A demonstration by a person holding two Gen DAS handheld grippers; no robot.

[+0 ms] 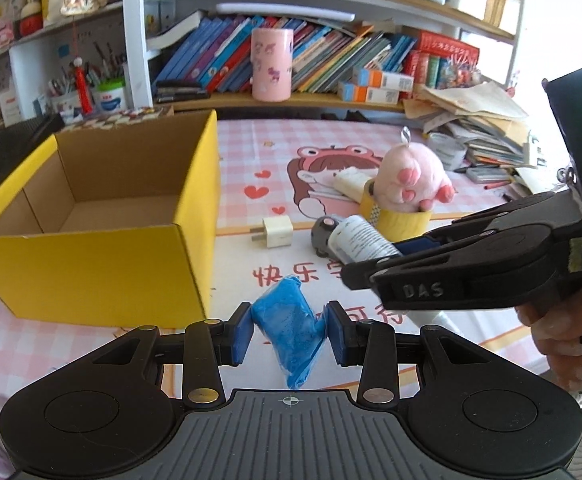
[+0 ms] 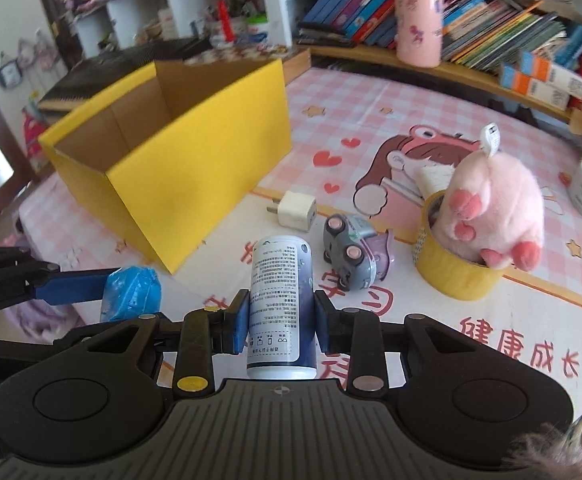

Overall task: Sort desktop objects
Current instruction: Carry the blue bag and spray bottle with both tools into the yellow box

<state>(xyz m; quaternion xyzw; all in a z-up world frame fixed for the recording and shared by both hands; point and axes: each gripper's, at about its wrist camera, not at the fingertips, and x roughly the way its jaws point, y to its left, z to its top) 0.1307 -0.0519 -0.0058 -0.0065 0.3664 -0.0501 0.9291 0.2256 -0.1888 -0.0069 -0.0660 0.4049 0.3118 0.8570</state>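
Left wrist – left gripper [image 1: 287,330] angled down, clamping blue bag [image 1: 287,332].

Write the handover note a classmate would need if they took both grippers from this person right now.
Left gripper: shut on the blue bag.
Right gripper: shut on the white can.
Yellow box: open, nothing visible inside.
On the mat: charger plug, toy car, pink plush sitting in the tape roll.
Done: both items gripped.
Left: probably box them, then the rest.
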